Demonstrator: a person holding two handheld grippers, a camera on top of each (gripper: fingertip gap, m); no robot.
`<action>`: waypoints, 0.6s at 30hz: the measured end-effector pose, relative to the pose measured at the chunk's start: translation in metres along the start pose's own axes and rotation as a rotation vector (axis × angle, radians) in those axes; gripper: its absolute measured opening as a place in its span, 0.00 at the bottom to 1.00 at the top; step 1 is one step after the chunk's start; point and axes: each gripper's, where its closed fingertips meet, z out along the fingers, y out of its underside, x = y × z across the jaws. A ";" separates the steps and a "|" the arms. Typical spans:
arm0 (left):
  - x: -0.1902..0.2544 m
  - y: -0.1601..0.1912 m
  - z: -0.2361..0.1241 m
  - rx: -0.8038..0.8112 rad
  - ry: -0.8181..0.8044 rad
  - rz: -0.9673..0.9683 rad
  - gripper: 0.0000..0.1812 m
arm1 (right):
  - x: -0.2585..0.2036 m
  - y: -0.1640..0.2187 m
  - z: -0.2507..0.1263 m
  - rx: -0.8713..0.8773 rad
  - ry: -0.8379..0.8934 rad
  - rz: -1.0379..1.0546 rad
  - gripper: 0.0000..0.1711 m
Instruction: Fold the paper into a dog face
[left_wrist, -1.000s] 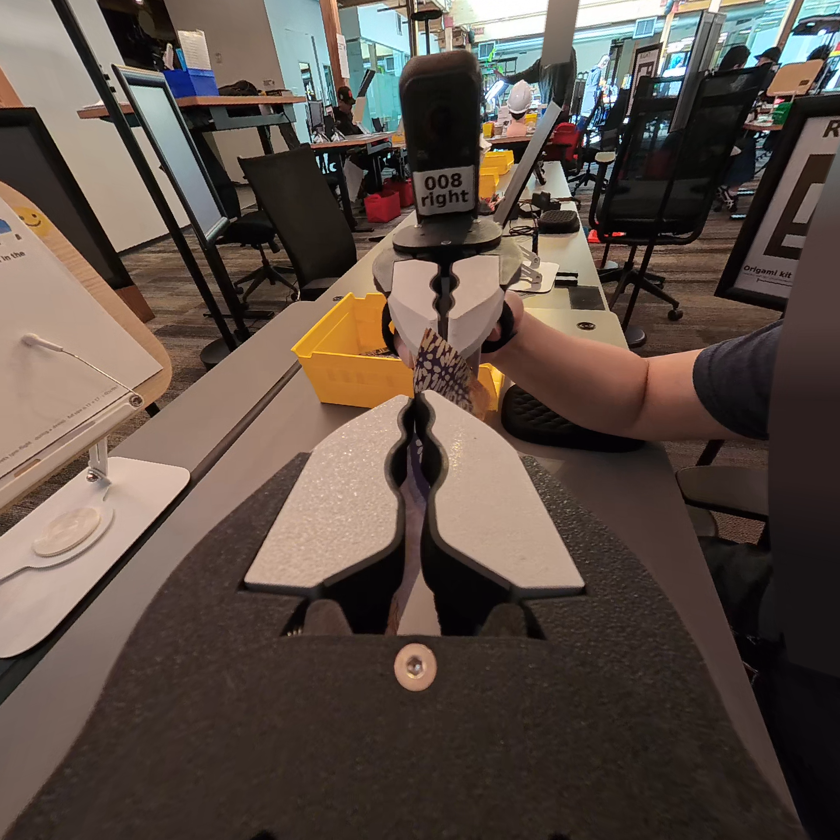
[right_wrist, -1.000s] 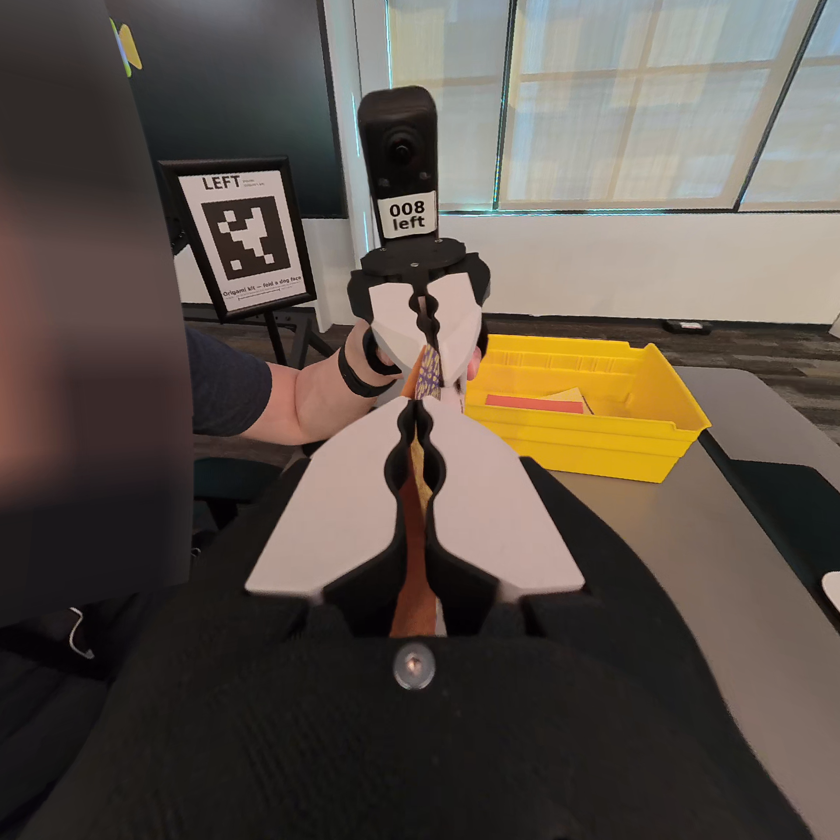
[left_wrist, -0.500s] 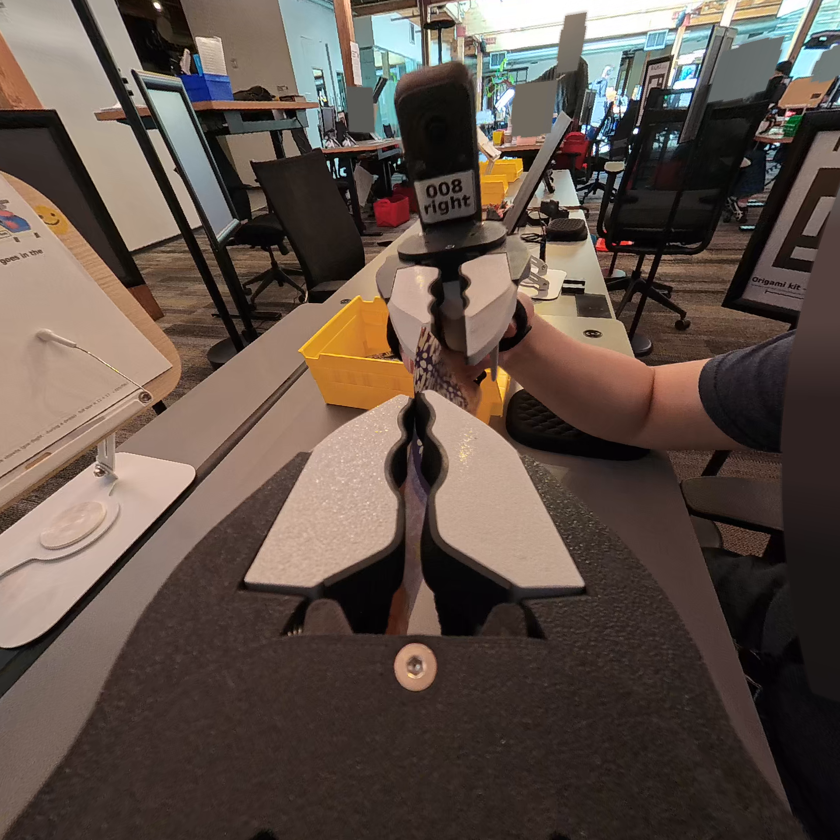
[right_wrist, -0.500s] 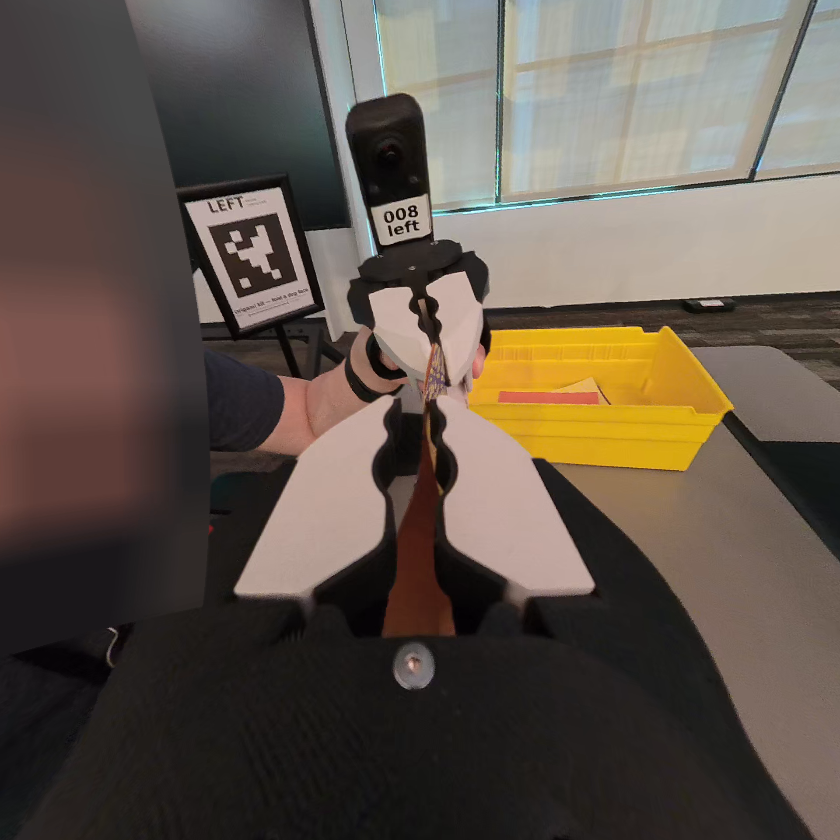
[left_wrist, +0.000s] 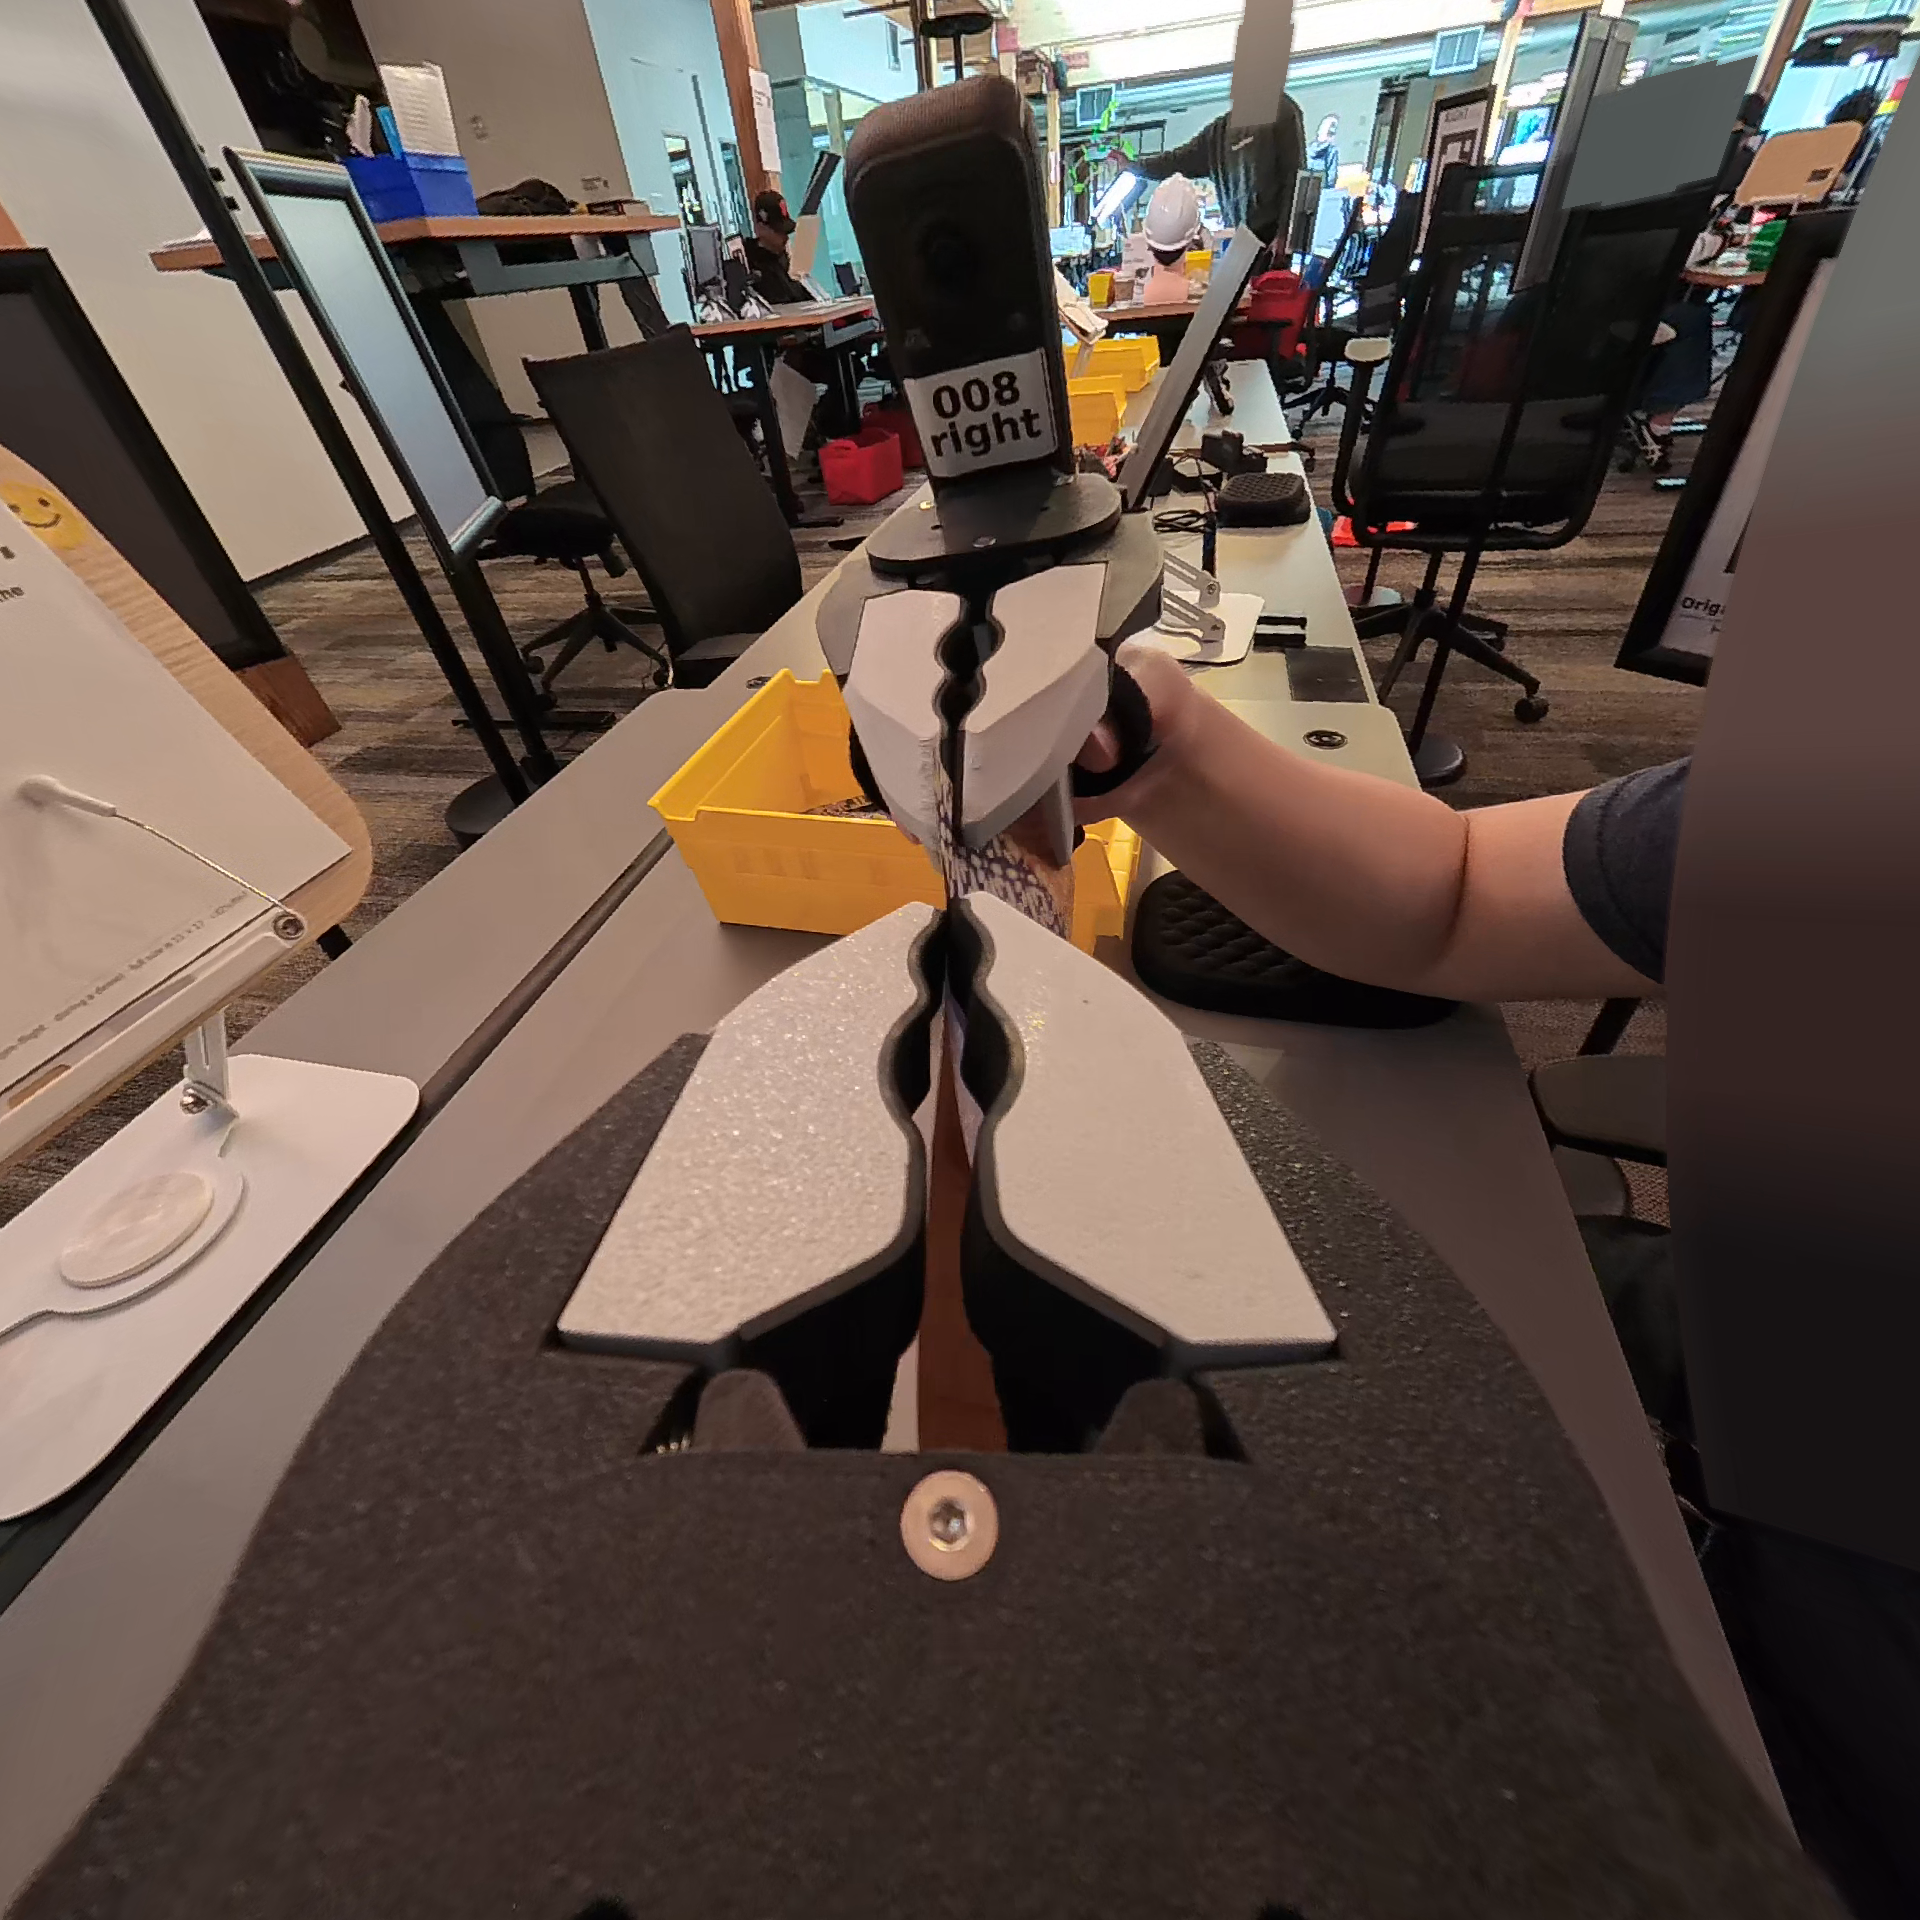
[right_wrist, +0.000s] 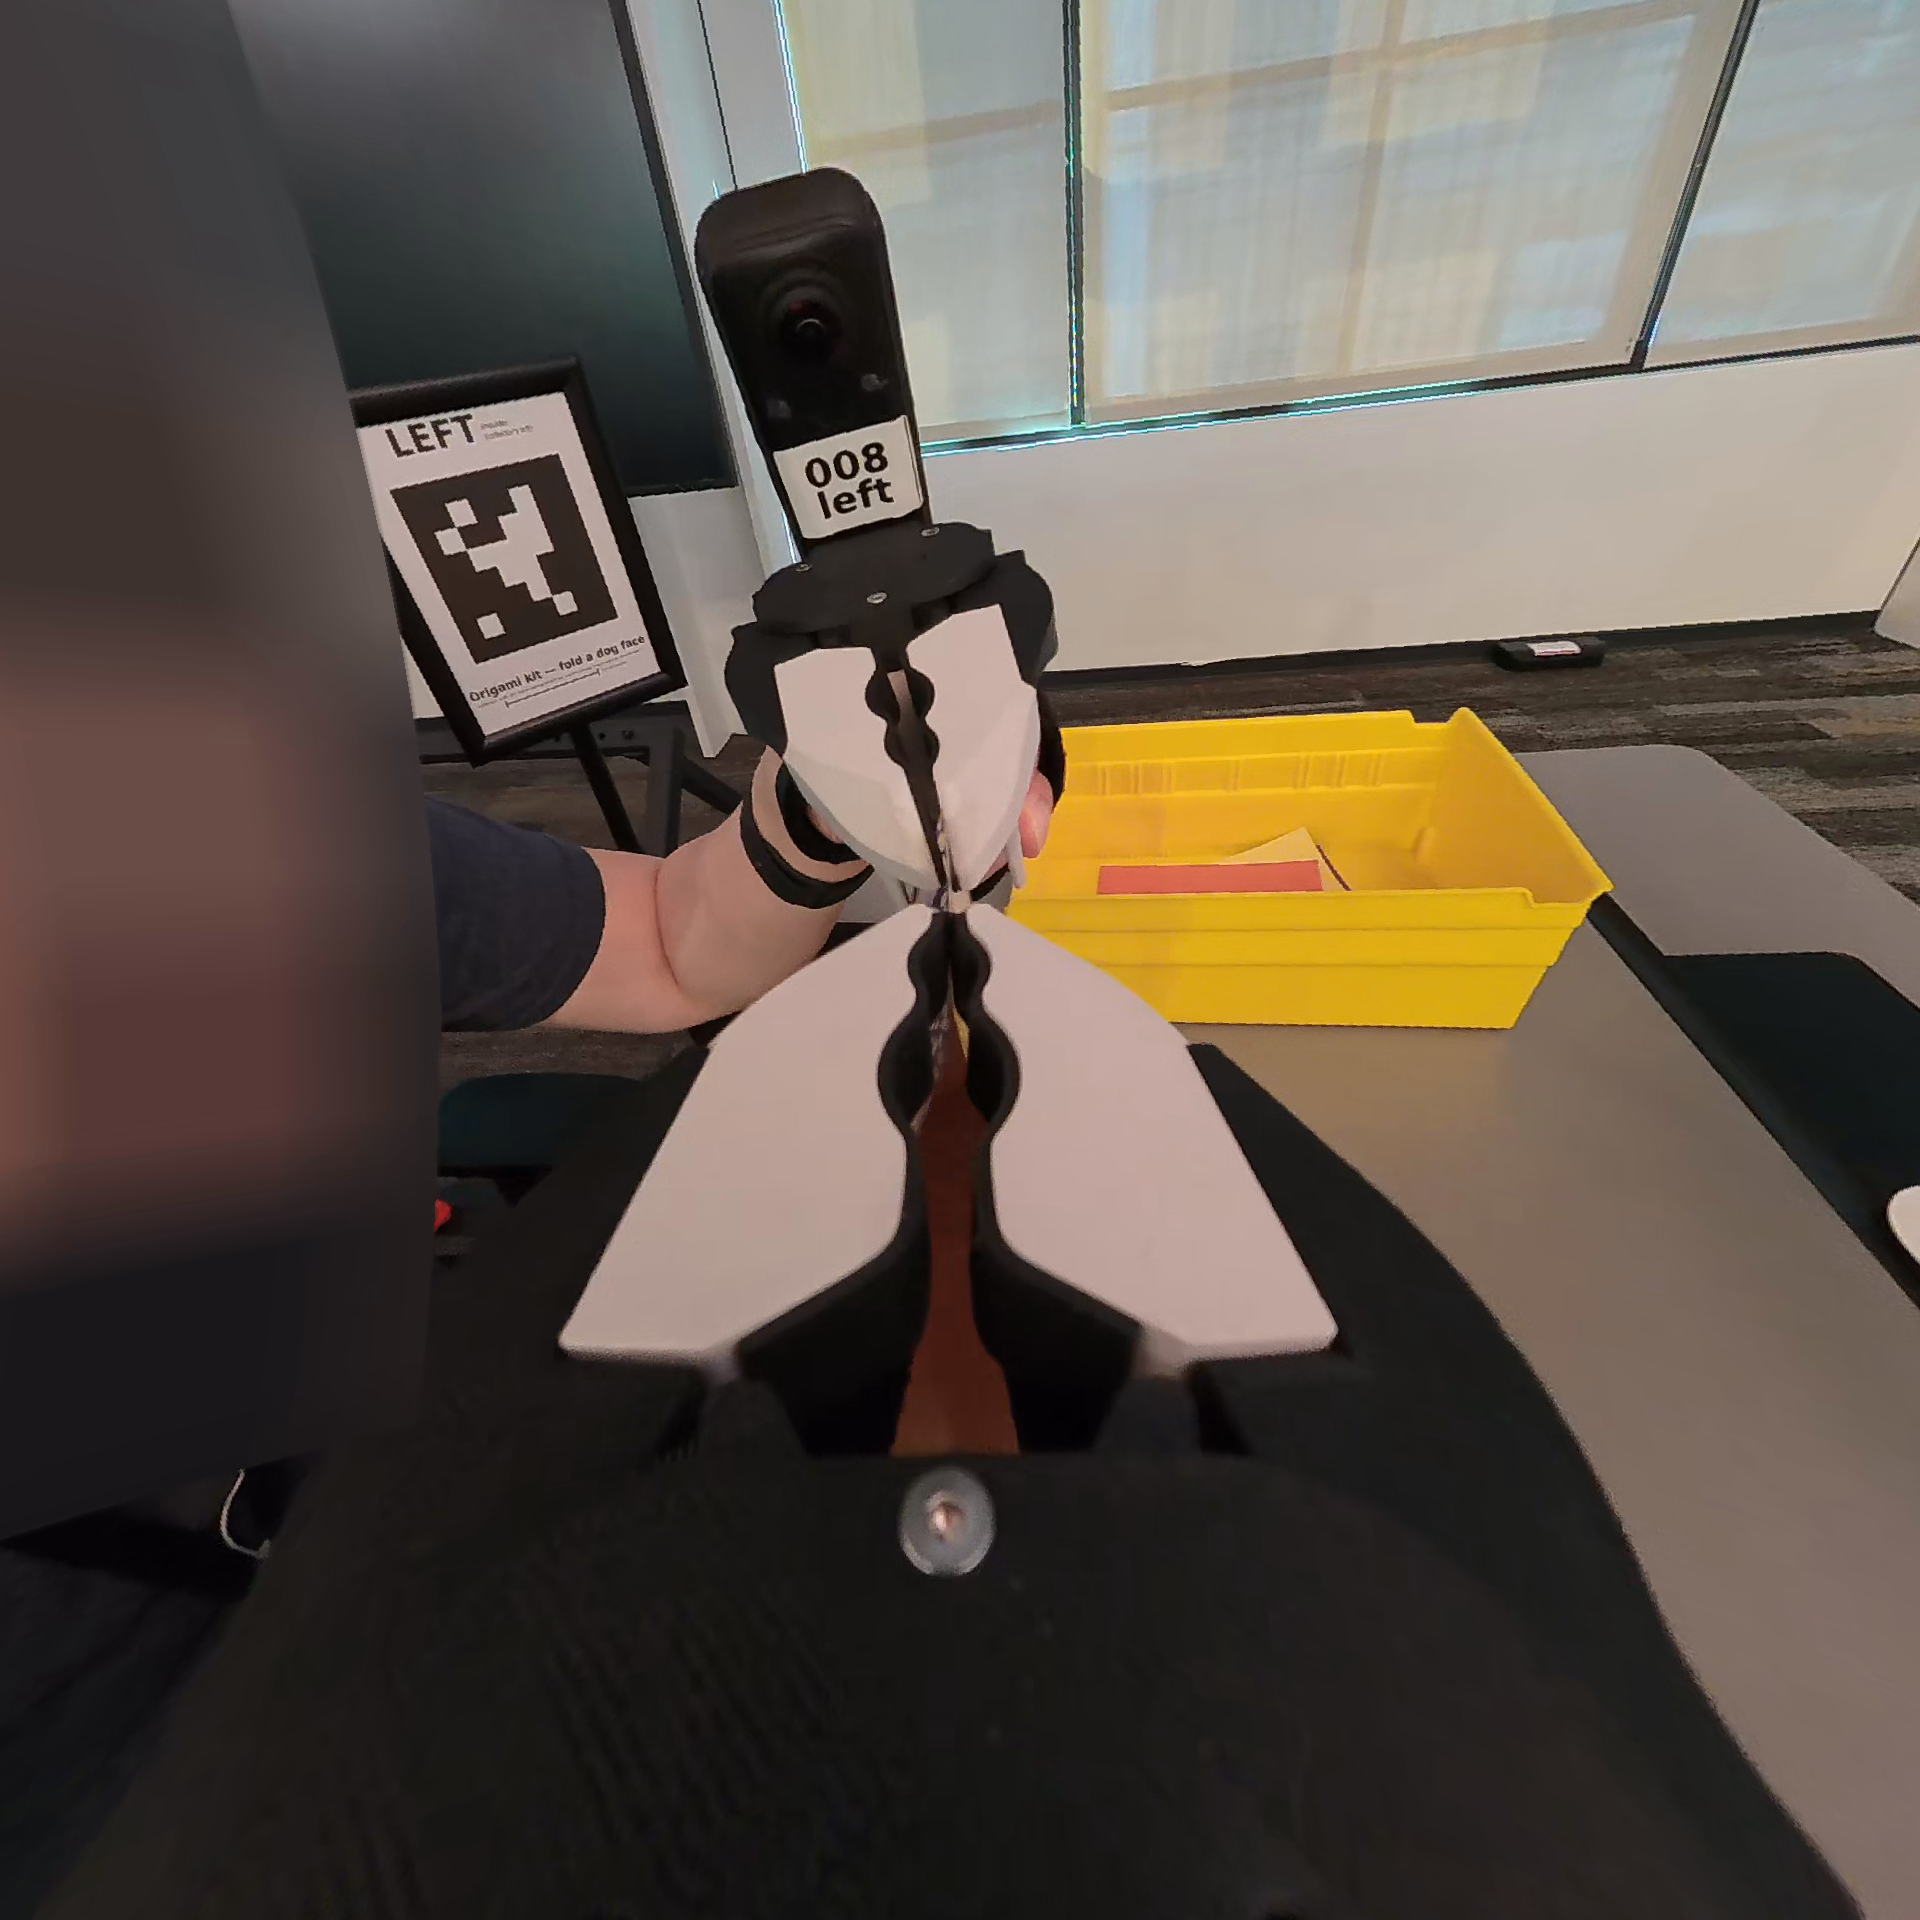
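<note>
A folded sheet of patterned paper (left_wrist: 1003, 878), purple-and-white print with an orange-brown side, hangs in the air between both grippers above the grey table. My left gripper (left_wrist: 954, 914) is shut on one end of it. My right gripper (right_wrist: 948, 914) is shut on the other end; the brown side of the paper (right_wrist: 951, 1226) runs back between its fingers. The two grippers face each other, tips almost touching. The right gripper also shows in the left wrist view (left_wrist: 951, 821), the left gripper in the right wrist view (right_wrist: 940, 873).
A yellow bin (right_wrist: 1455, 935) holding coloured paper sheets stands on the grey table (right_wrist: 1507, 1195) behind the grippers. A tilted instruction board on a white stand (left_wrist: 135, 935) is at the left. A black pad (left_wrist: 1247, 956) lies under the person's forearm (left_wrist: 1351, 894). A framed marker sign (right_wrist: 509, 561) stands at the back. Both grippers' tips are close together, under 4 cm apart.
The two grippers have come closer together, so less paper shows between their tips. Both stay shut on the paper, which has turned more edge-on.
</note>
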 end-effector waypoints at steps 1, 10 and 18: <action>0.001 0.000 0.000 0.002 0.008 0.000 0.00 | -0.001 0.000 0.000 0.000 -0.003 0.004 0.01; 0.001 0.002 0.003 -0.002 0.007 0.009 0.03 | -0.004 0.004 0.003 -0.036 -0.008 0.010 0.01; 0.003 0.009 0.007 -0.053 0.000 0.029 0.00 | -0.001 0.010 0.006 -0.072 0.020 -0.005 0.01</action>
